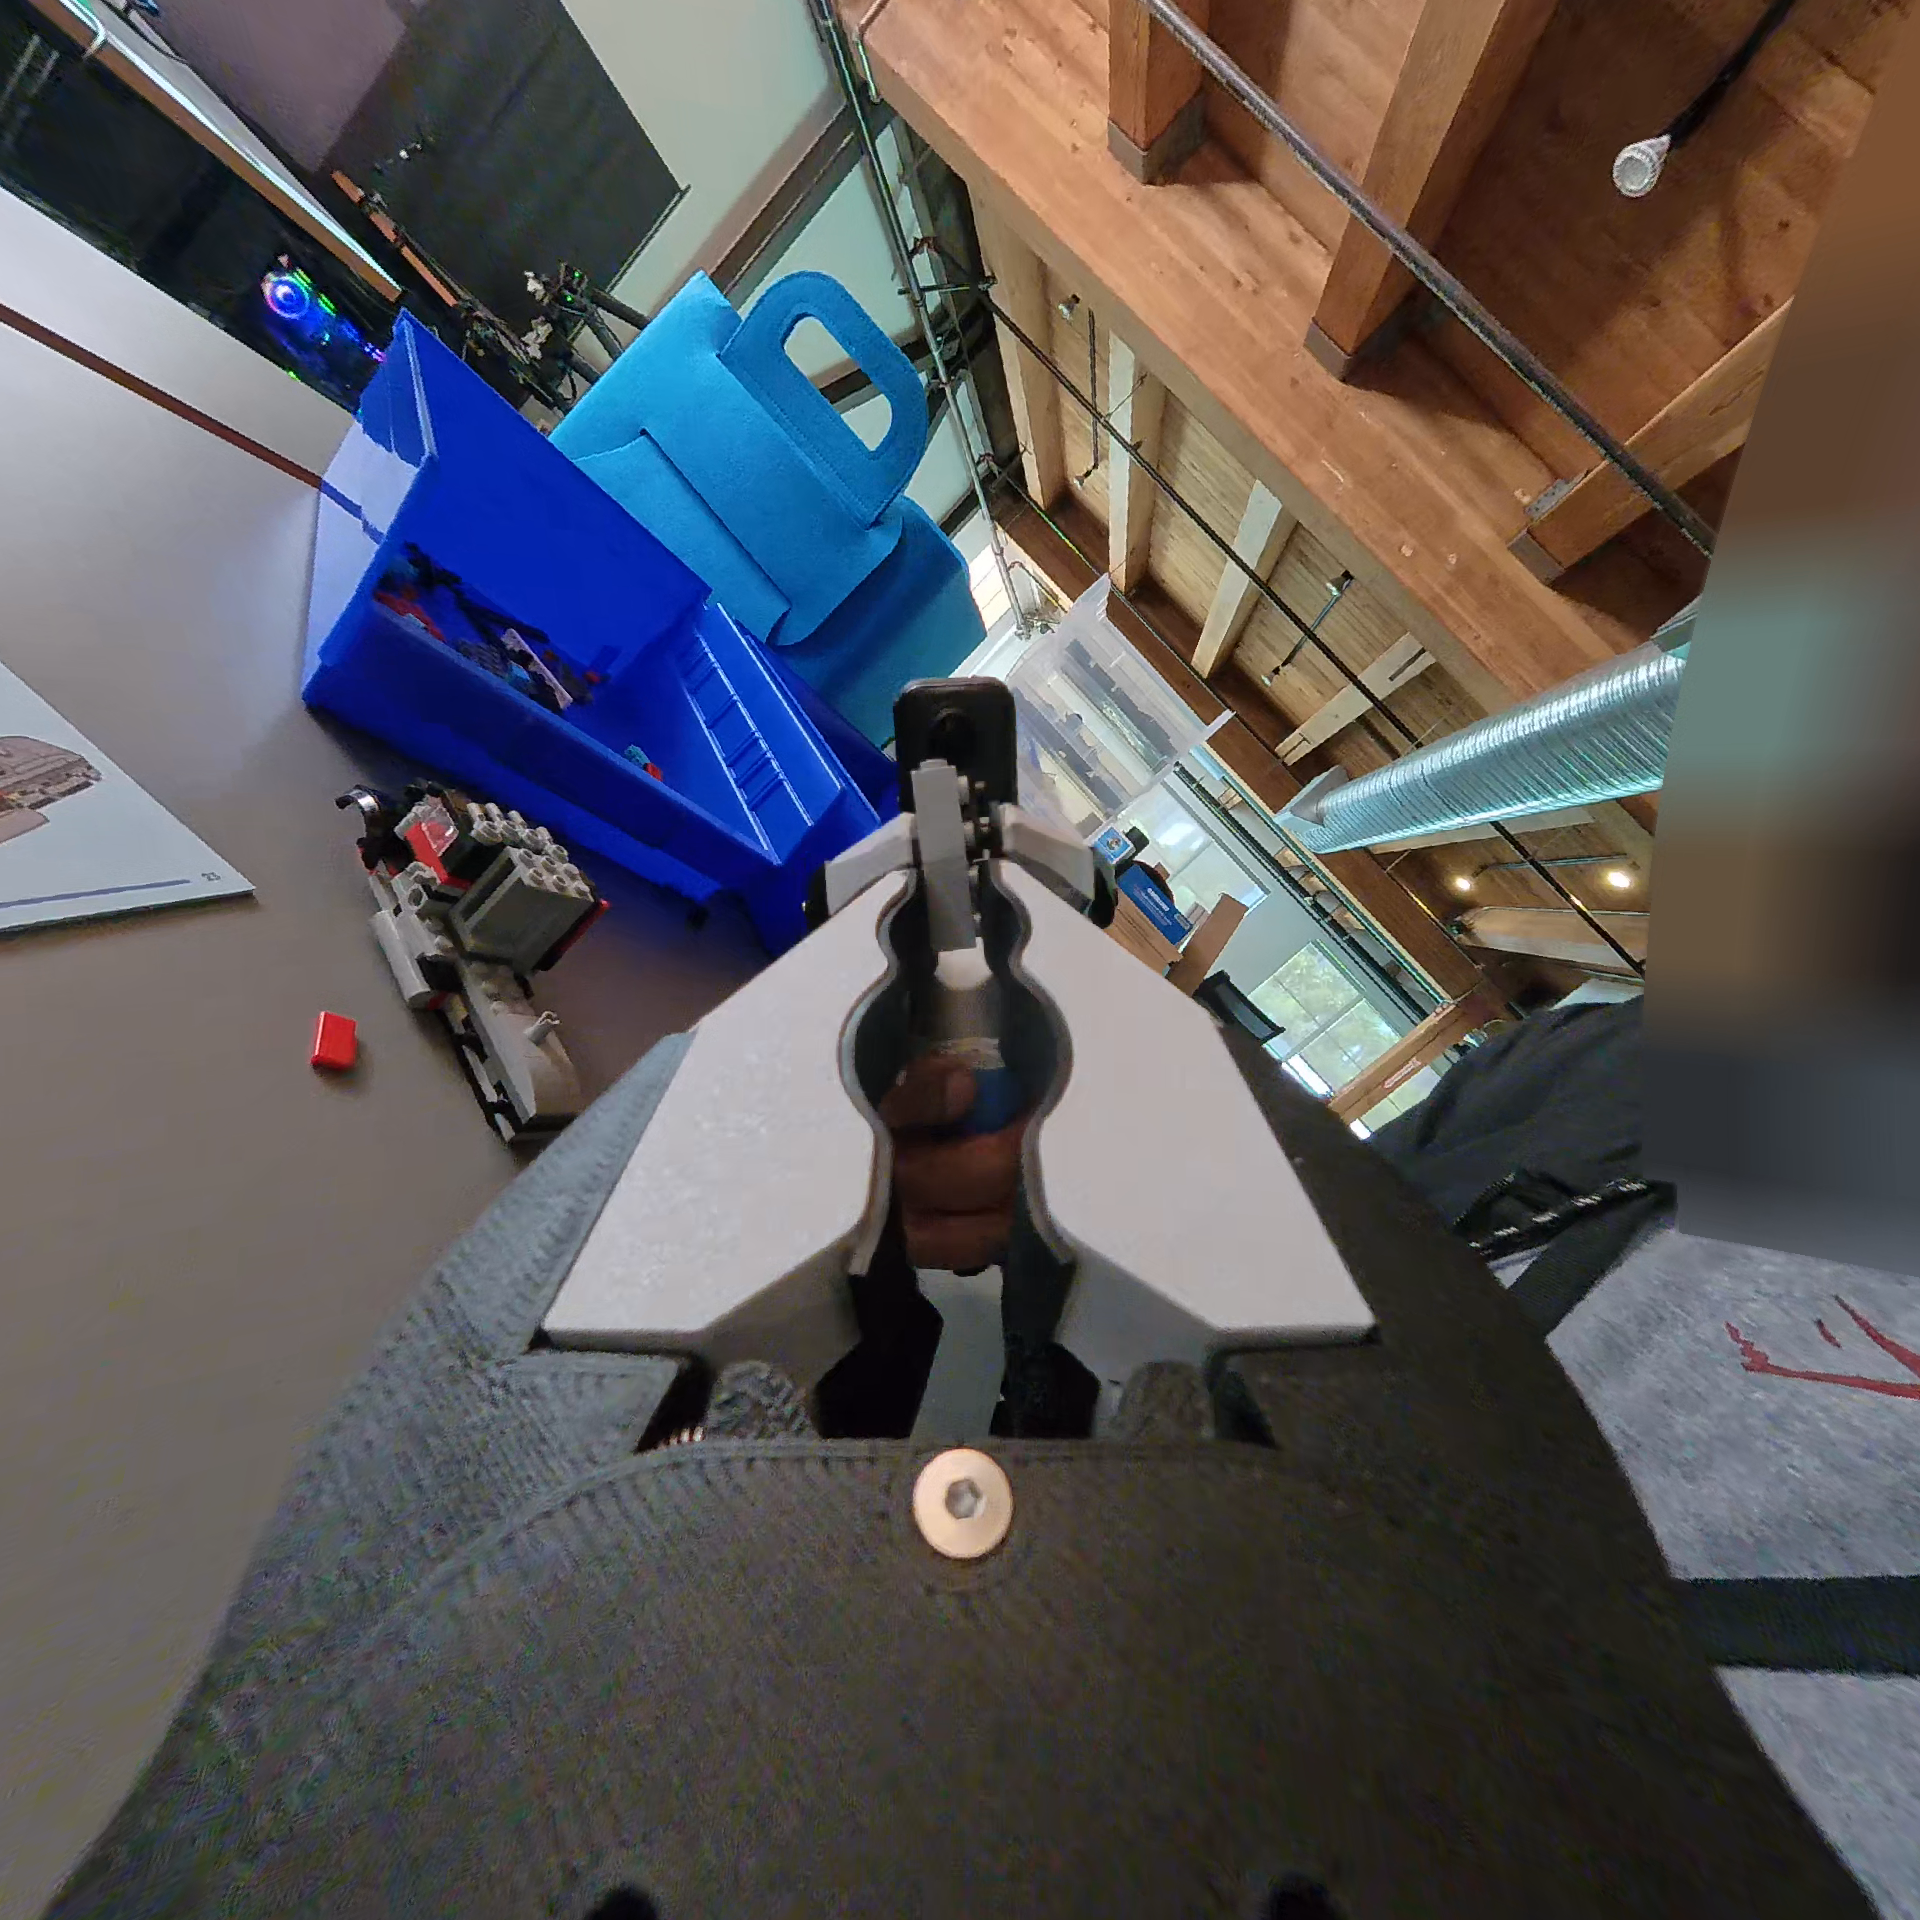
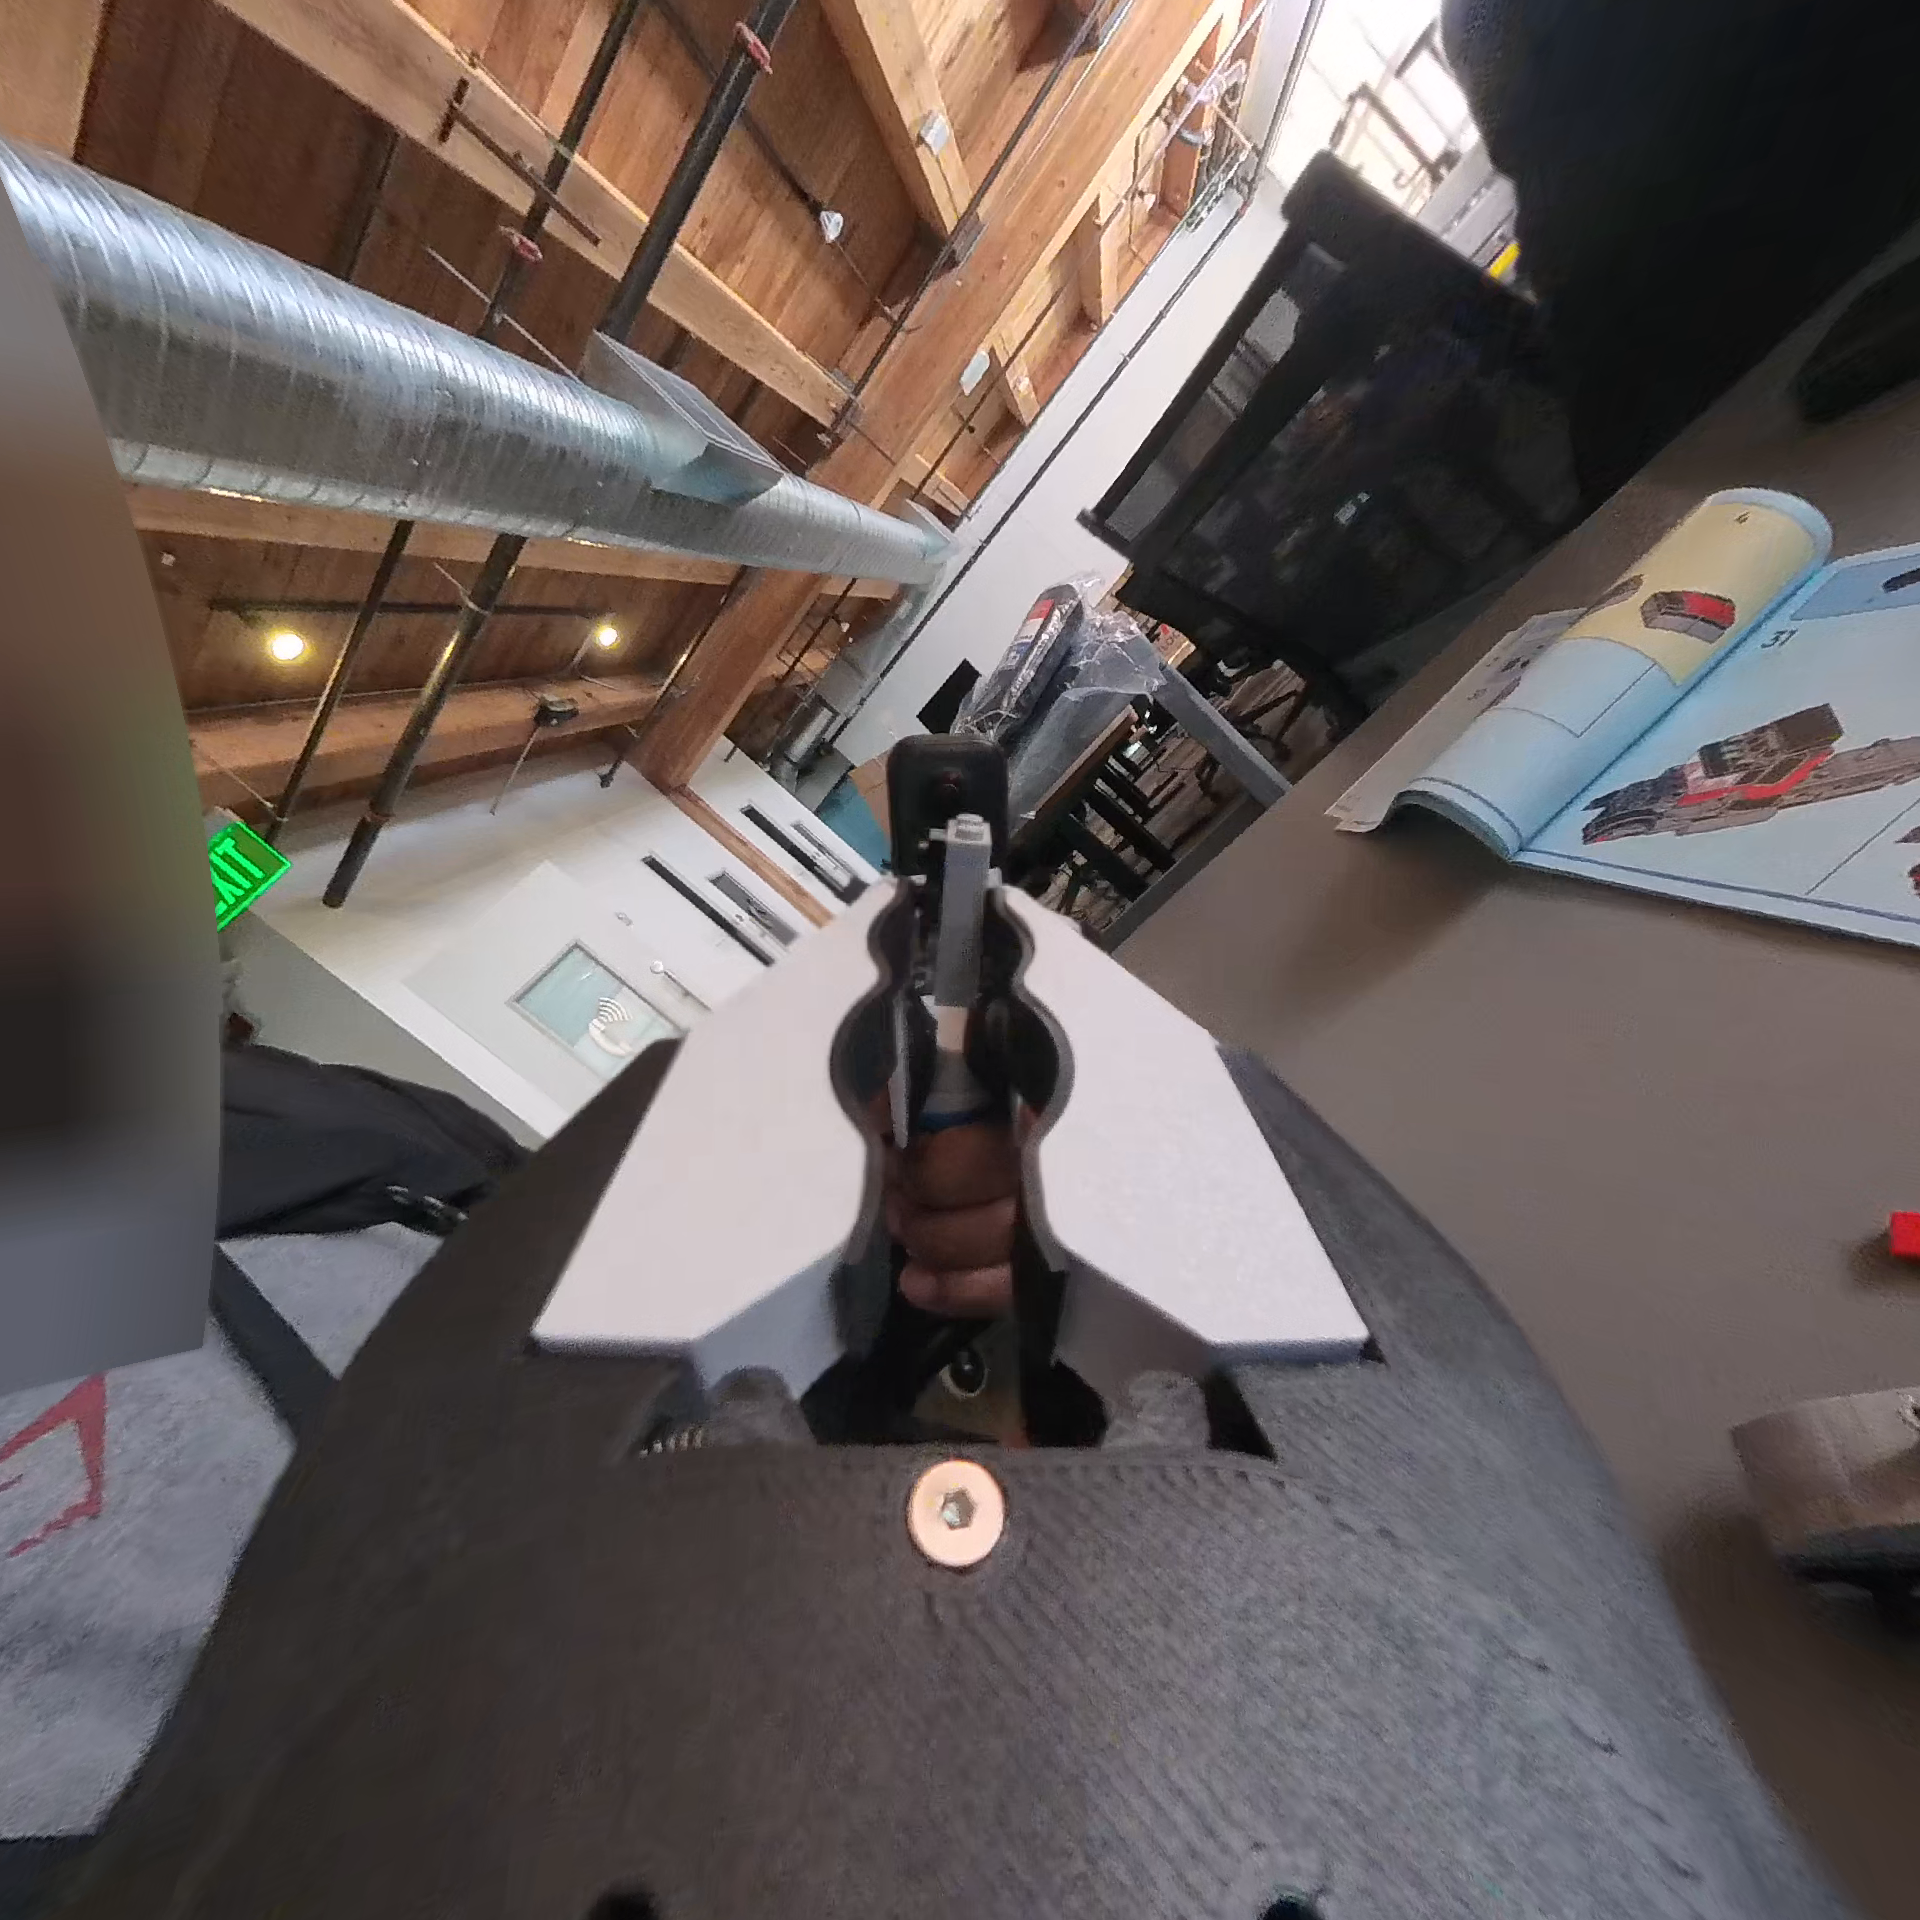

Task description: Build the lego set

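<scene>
My left gripper (image 1: 943, 894) is shut on a small grey lego piece (image 1: 938, 831) and holds it up in the air off the table. My right gripper (image 2: 958, 925) is shut on a narrow grey lego bar (image 2: 964, 883). The two grippers point at each other, tips nearly touching; I cannot tell whether the two pieces are joined. The partly built grey, black and red model (image 1: 478, 935) lies on the brown table to the left, beside a loose red brick (image 1: 334, 1039), which also shows in the right wrist view (image 2: 1907, 1236).
A blue parts bin (image 1: 540, 665) with loose pieces stands behind the model, with a light-blue felt bag (image 1: 748, 457) beyond it. The open instruction booklet (image 2: 1714, 748) lies on the table. A person in dark clothing sits at the table's edge. My left and right fingertips are right by each other. Left tips and right tips are each some 15 centimeters from the loose red brick (image 1: 334, 1039).
</scene>
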A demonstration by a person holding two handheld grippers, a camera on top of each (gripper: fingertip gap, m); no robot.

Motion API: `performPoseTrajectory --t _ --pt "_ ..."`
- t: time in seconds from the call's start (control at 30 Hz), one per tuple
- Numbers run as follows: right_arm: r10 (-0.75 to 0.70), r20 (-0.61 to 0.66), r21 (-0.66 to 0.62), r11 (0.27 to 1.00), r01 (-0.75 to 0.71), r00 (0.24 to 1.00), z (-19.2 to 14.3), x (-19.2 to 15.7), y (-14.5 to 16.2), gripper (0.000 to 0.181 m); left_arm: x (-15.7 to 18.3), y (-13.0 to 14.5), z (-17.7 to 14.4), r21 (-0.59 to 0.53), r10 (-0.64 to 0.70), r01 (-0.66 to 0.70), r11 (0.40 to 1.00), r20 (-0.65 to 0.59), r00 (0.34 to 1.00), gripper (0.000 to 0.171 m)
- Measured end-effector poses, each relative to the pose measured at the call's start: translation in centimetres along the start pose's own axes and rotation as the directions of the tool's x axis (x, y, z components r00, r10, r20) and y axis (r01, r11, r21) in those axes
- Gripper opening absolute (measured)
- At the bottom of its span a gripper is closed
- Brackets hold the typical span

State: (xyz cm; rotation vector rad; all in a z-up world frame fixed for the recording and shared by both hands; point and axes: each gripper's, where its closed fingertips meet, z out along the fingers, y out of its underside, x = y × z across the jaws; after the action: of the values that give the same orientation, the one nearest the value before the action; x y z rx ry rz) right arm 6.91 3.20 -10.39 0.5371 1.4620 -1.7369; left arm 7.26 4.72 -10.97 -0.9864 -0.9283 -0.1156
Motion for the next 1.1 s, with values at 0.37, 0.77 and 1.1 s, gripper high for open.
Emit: performPoseTrajectory --t 0.37,0.77,1.1 --pt "-0.160 -0.044 -0.080 0.984 0.157 0.986 -1.3 -0.6 -0.7 0.012 0.1 -0.4 0.5 -0.020 -0.018 0.018 1.000 -0.002 1.000 0.021" --pt "-0.097 -0.037 -0.035 0.995 0.096 0.995 -1.4 0.1 -1.1 0.012 0.0 0.0 1.9 -0.046 -0.063 0.061 0.997 -0.046 0.997 0.010" --pt "-0.037 -0.050 -0.007 0.999 0.036 0.998 -1.6 1.0 -1.3 0.030 -0.7 -0.1 1.8 0.003 -0.159 0.160 0.987 -0.060 0.985 0.010"
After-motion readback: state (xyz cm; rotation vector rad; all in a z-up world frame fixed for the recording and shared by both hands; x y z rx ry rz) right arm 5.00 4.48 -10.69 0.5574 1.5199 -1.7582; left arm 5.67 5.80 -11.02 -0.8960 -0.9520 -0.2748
